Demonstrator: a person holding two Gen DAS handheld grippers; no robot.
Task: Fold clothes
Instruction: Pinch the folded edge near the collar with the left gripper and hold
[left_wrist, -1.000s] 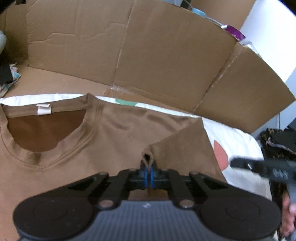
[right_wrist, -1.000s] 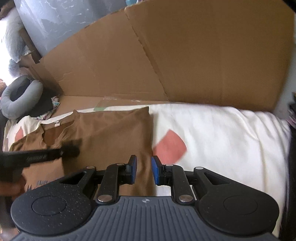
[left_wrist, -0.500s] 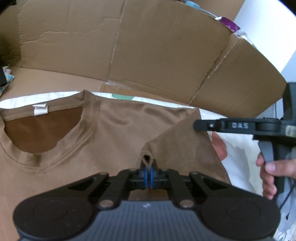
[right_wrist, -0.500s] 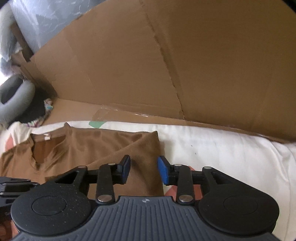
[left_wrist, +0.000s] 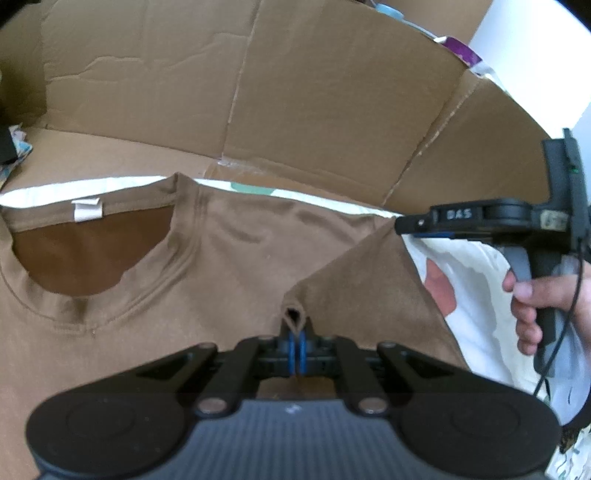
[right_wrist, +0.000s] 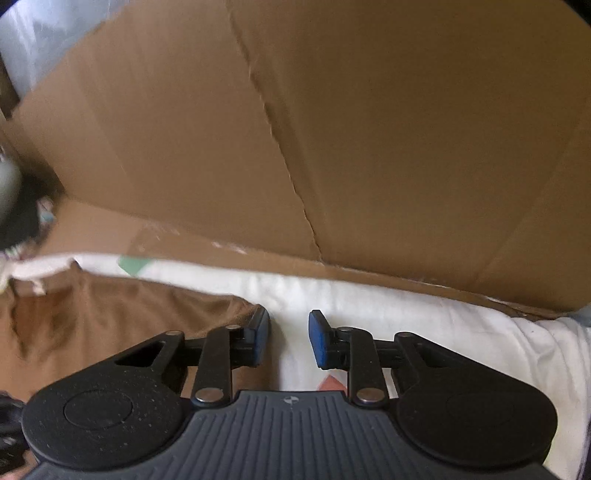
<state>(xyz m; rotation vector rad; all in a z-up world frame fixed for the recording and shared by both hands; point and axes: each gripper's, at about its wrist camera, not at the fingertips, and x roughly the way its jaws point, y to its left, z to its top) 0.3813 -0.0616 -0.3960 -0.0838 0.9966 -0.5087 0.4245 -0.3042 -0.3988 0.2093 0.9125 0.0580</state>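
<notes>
Blurrily, the brown T-shirt (right_wrist: 110, 317) runs off frame left, its folded edge pinched by the left gripper (left_wrist: 297, 345), while the right gripper (right_wrist: 289, 338), jaws just closing yet apart on nothing, hovers over bare white sheet (right_wrist: 424, 317) at lower right.

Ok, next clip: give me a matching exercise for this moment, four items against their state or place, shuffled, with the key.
Items
1. left gripper
2. right gripper
3. small white neck label
4. tall brown cardboard sheet

States or places
A. stands behind the white bedding
B. jaws apart, nothing between the pads
C. sewn inside the back of the collar
D. shut on a pinched fold of the brown cotton T-shirt

Pairs: 1-D, 2-B, 3-C, 4-A. The right gripper's jaws have just been closing over the white bedding, beside the shirt's corner.
</notes>
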